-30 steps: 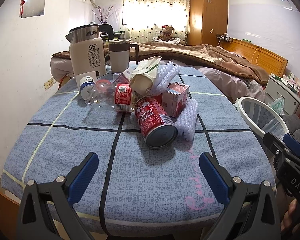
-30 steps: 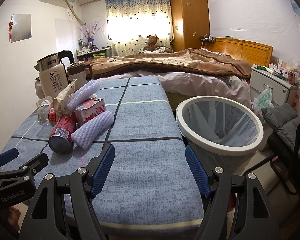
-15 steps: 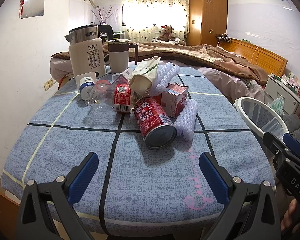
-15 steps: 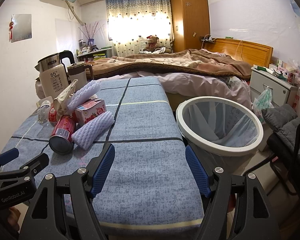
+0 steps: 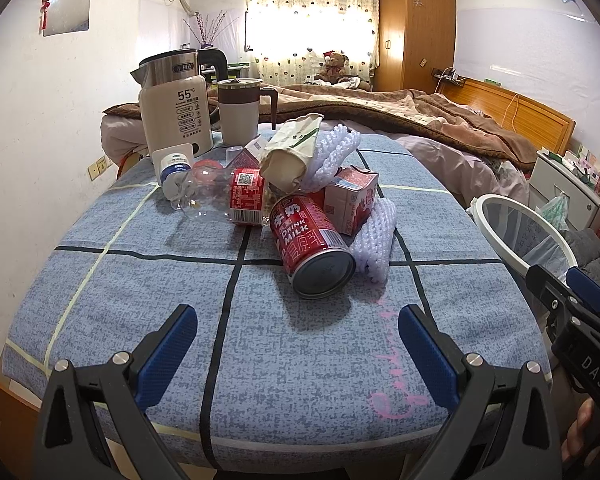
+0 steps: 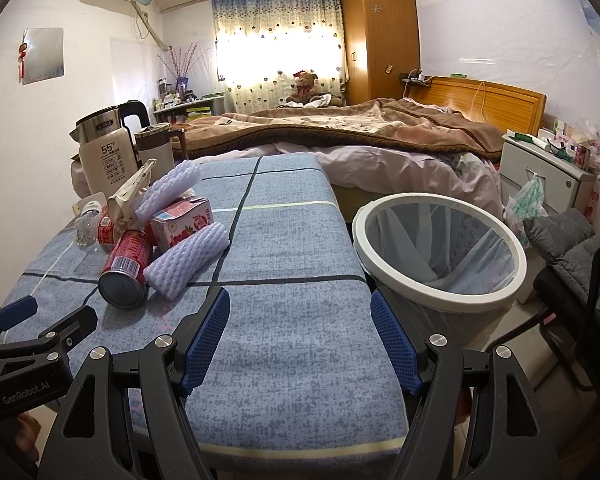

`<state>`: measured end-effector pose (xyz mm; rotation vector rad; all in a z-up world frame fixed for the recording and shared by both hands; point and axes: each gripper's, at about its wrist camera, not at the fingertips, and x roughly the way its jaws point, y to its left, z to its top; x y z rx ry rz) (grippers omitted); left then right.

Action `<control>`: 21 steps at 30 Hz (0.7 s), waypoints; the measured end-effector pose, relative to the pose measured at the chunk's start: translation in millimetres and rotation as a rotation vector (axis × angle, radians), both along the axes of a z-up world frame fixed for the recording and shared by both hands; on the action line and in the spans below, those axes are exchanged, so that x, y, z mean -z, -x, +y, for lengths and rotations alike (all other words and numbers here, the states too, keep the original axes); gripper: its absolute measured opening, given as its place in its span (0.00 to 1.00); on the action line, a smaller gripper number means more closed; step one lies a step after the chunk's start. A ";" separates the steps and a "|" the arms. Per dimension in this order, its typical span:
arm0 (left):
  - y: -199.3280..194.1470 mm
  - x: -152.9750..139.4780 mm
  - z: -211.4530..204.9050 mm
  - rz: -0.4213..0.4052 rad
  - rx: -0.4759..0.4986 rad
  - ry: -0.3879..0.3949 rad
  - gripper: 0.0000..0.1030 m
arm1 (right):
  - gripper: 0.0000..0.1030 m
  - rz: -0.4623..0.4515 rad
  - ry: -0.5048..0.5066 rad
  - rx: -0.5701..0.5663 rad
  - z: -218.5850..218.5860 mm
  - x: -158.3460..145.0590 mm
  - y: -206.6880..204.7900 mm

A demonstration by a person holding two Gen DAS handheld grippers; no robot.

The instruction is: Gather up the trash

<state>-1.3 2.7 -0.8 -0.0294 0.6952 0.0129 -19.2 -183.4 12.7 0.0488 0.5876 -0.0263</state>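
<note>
A heap of trash lies on the blue cloth-covered table [image 5: 140, 280]: a red milk can [image 5: 310, 246] on its side, a pink carton [image 5: 350, 204], white foam netting [image 5: 374, 242], a crushed clear bottle [image 5: 220, 198] and a beige paper cup [image 5: 294, 152]. My left gripper [image 5: 296, 346] is open near the front edge, short of the can. My right gripper [image 6: 300, 340] is open over the table's right part, with the can [image 6: 126, 266] to its left. A white-rimmed bin [image 6: 440, 248] with a liner stands off the table's right edge.
An electric kettle [image 5: 176, 114] and a lidded mug [image 5: 240, 112] stand at the table's back left. A bed with a brown blanket [image 6: 360, 128] lies behind. A nightstand [image 6: 548, 176] and a chair with a grey jacket [image 6: 572, 248] are at the right.
Both grippers have barely shifted; the left view has crept slightly nearer the can. Nothing was grasped or moved.
</note>
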 end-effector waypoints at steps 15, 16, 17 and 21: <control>-0.2 -0.1 0.6 0.002 -0.002 0.001 0.99 | 0.71 0.003 -0.002 0.001 -0.8 -0.2 -1.5; -0.5 0.1 0.3 0.004 -0.002 0.001 0.99 | 0.71 0.002 -0.002 0.001 -0.9 -0.1 -1.6; -0.7 0.2 0.6 0.005 -0.001 0.001 0.99 | 0.71 0.003 -0.002 0.000 -1.0 -0.1 -1.6; -2.3 1.4 2.8 0.017 0.010 0.017 0.99 | 0.71 0.013 -0.006 0.001 -1.3 1.2 -4.9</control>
